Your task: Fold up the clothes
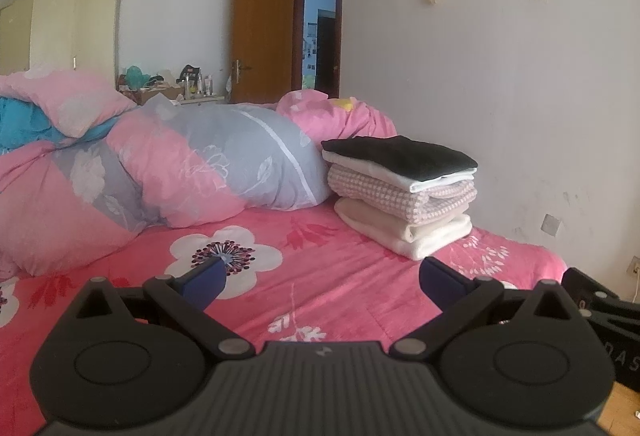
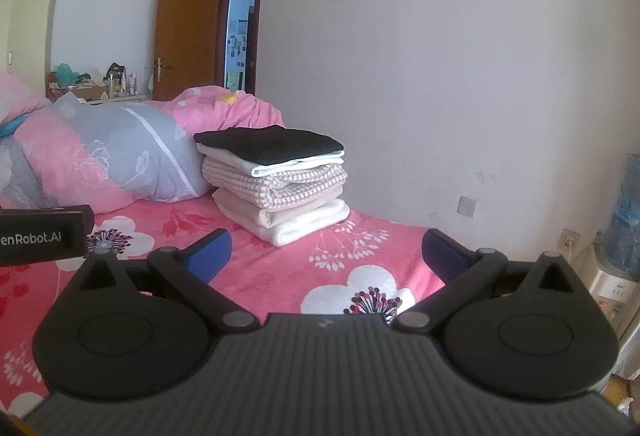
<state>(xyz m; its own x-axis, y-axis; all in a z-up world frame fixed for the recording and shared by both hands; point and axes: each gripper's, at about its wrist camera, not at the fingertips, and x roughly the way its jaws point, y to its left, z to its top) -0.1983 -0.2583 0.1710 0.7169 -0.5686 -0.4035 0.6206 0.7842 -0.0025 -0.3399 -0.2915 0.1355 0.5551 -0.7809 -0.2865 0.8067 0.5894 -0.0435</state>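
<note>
The stack of folded clothes [image 1: 404, 192] sits on the pink flowered bedsheet [image 1: 320, 300] near the wall, a black piece on top of white, checked and cream ones, just beside the rolled quilt [image 1: 216, 164]. My left gripper [image 1: 322, 276] and right gripper [image 2: 326, 250] both hover spread wide and empty above the sheet. I see no loose garment, so I judge the folding done or nearly so.

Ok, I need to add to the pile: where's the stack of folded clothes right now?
The stack of folded clothes sits on the pink floral bed, near the wall, right of the grey-and-pink pillow, ahead of both open claws.
</note>
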